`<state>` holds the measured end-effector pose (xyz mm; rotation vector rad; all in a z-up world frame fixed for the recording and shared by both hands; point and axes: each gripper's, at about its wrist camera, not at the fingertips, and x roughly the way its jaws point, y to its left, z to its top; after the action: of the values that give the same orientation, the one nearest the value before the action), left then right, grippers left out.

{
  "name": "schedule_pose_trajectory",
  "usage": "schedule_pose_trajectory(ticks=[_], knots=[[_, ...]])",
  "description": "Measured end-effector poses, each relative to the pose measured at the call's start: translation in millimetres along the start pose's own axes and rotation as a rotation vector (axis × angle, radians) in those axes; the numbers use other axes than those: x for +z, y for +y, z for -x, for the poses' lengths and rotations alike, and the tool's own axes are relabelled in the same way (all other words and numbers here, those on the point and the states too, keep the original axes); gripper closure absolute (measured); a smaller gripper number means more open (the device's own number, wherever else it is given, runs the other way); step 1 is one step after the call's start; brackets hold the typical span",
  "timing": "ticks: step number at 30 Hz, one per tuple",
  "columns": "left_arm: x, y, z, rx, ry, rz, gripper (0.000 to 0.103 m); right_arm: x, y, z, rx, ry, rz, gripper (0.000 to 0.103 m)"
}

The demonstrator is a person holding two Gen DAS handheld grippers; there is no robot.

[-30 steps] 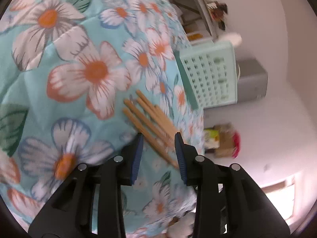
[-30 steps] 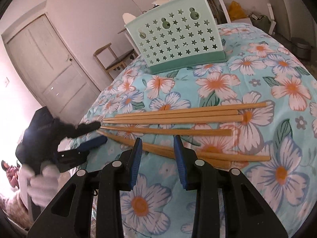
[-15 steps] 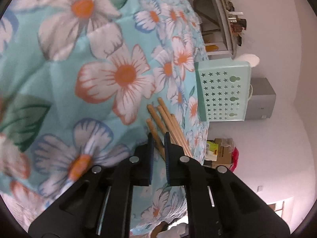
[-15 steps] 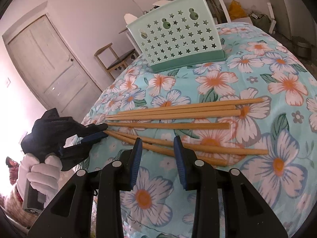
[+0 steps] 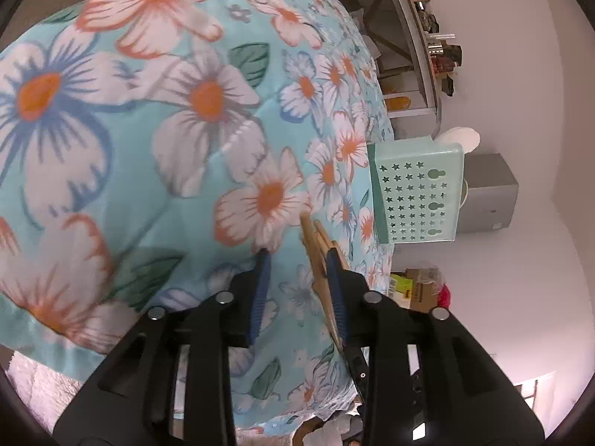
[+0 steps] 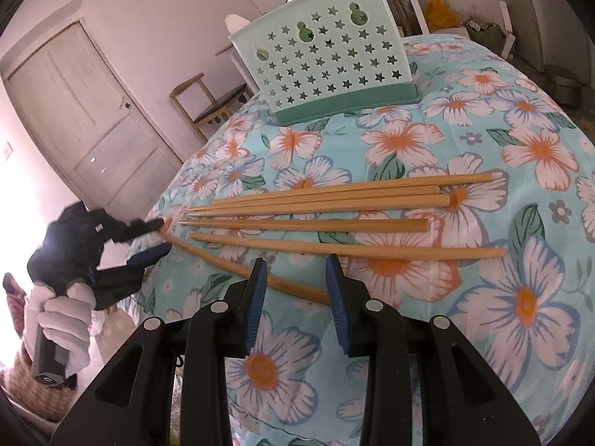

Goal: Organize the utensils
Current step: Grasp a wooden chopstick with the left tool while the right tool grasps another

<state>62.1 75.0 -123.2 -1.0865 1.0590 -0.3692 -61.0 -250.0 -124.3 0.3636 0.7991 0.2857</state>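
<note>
Several wooden chopsticks (image 6: 316, 204) lie side by side on the floral cloth, thin ends to the left. A mint green utensil basket (image 6: 327, 59) with star holes stands upright behind them; it shows in the left wrist view (image 5: 418, 193) too. My right gripper (image 6: 295, 282) is open and empty, its jaws on either side of the nearest chopstick (image 6: 245, 271). My left gripper (image 5: 297, 271) is open at the thin ends of the chopsticks (image 5: 319, 245); in the right wrist view (image 6: 154, 238) its jaws stand on either side of the tip of the nearest chopstick.
The table has a turquoise floral cloth (image 6: 520, 297) that drops off at the left edge. A wooden chair (image 6: 208, 104) and a door (image 6: 85, 122) are behind the table. Shelving (image 5: 420, 37) and a grey box (image 5: 487, 193) stand by the wall.
My left gripper was nearly shut half a second ago and has opened, staying at the chopsticks' thin ends. My right gripper stayed open and edged closer to the nearest chopstick.
</note>
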Motion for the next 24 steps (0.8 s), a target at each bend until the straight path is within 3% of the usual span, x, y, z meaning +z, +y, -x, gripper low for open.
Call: schedule_pose_trajectory(ticks=[6,16,24], knots=[[-1.0,-7.6,-6.7,0.087,-0.038,-0.002,0.083,0.2,5.6,-0.8,-0.027,0.016,0.067,0.071],[-4.2,-9.7,-10.8,0.121,-0.092,-0.017,0.091,-4.8,28.9,1.7,-0.110,0.078,0.265,0.071],[-22.4,-11.0,6.9,0.134,-0.144,-0.187,0.089,3.8,35.4,13.1,-0.112,0.082,0.304,0.071]])
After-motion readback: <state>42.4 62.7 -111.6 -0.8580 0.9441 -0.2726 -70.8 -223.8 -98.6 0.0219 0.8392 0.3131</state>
